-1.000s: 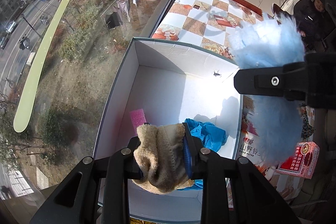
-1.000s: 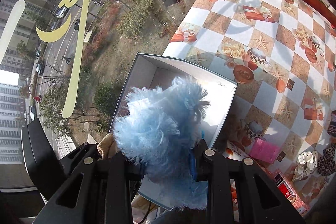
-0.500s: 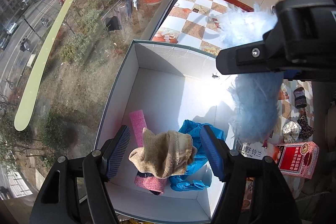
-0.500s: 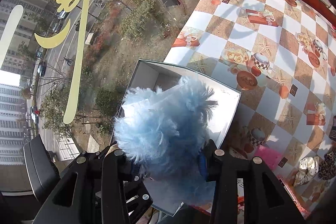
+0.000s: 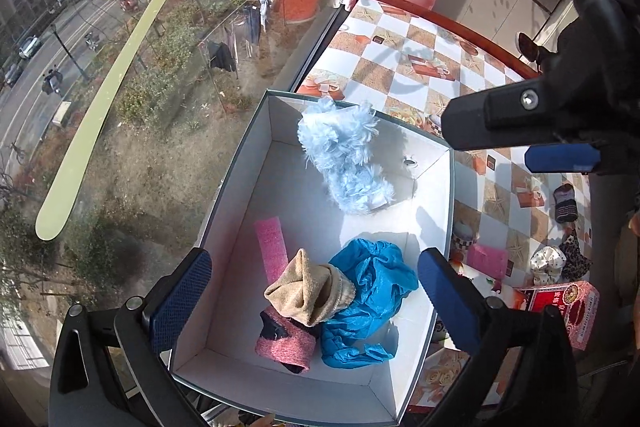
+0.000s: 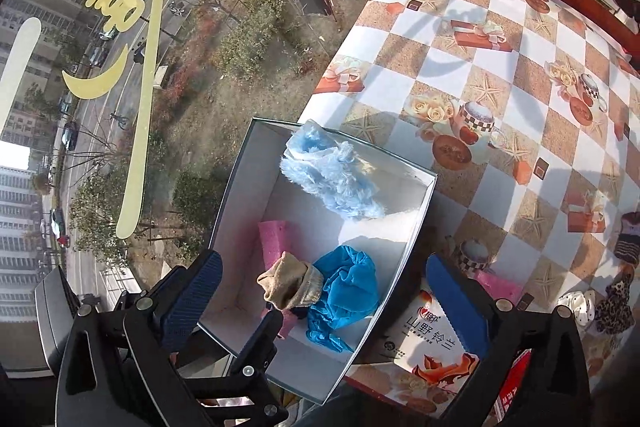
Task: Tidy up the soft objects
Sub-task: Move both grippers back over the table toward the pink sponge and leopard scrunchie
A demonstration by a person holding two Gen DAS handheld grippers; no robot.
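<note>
A white open box (image 5: 240, 183) (image 6: 420, 223) stands on the checkered table by the window. In it lie a fluffy light-blue piece (image 5: 344, 159) (image 6: 332, 175) at the far end, a beige sock (image 5: 308, 289) (image 6: 290, 285), a crumpled blue cloth (image 5: 368, 299) (image 6: 344, 297), a pink strip (image 5: 272, 245) (image 6: 274, 239) and a pink knit sock (image 5: 286, 345). My left gripper (image 5: 316, 299) is open and empty above the near end of the box. My right gripper (image 6: 324, 299) is open and empty above the box; it shows at the right of the left wrist view (image 5: 520, 123).
To the right of the box lie a red carton (image 5: 560, 311), a pink pad (image 5: 486, 259) (image 6: 500, 285), a printed packet (image 6: 432, 339), a spotted white piece (image 5: 546, 263), a leopard-print piece (image 6: 612, 311) and a striped dark sock (image 5: 564, 203) (image 6: 628, 235). A window pane borders the table's left edge.
My right gripper opened and the fluffy blue piece dropped into the far end of the box. My left gripper, which let go of the beige sock earlier, pulled back with its jaws wide.
</note>
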